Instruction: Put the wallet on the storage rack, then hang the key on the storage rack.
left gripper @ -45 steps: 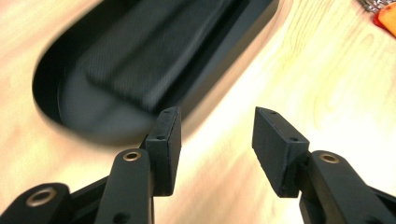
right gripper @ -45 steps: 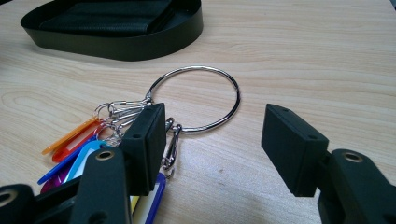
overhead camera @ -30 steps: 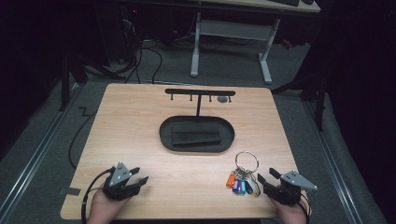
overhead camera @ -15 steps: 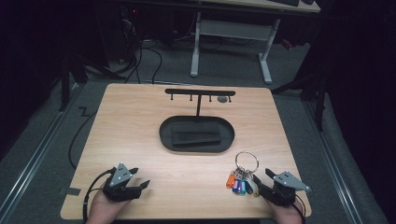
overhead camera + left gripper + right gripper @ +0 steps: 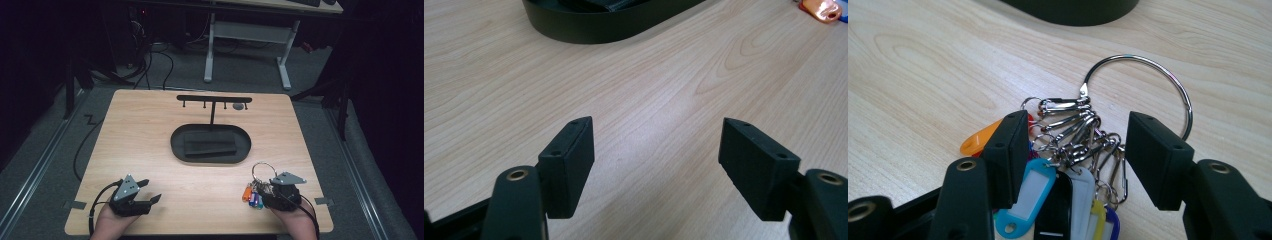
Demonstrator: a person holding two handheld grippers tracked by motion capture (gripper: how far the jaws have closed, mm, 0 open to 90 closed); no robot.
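Fingers [image 5: 1013, 150] astride key bunch [image 5: 1073, 150]

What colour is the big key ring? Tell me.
Silver metal key ring; right gripper view shows it best.

Key tags [image 5: 1048, 200] orange, blue, black, yellow; tray [image 5: 210, 145] black.

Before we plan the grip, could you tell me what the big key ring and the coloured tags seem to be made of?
Key ring: looks like polished metal, thin wire with bright glints. Coloured tags: apparently glossy plastic, with saturated colours and pale label windows. Small clips: shiny metal, probably steel.
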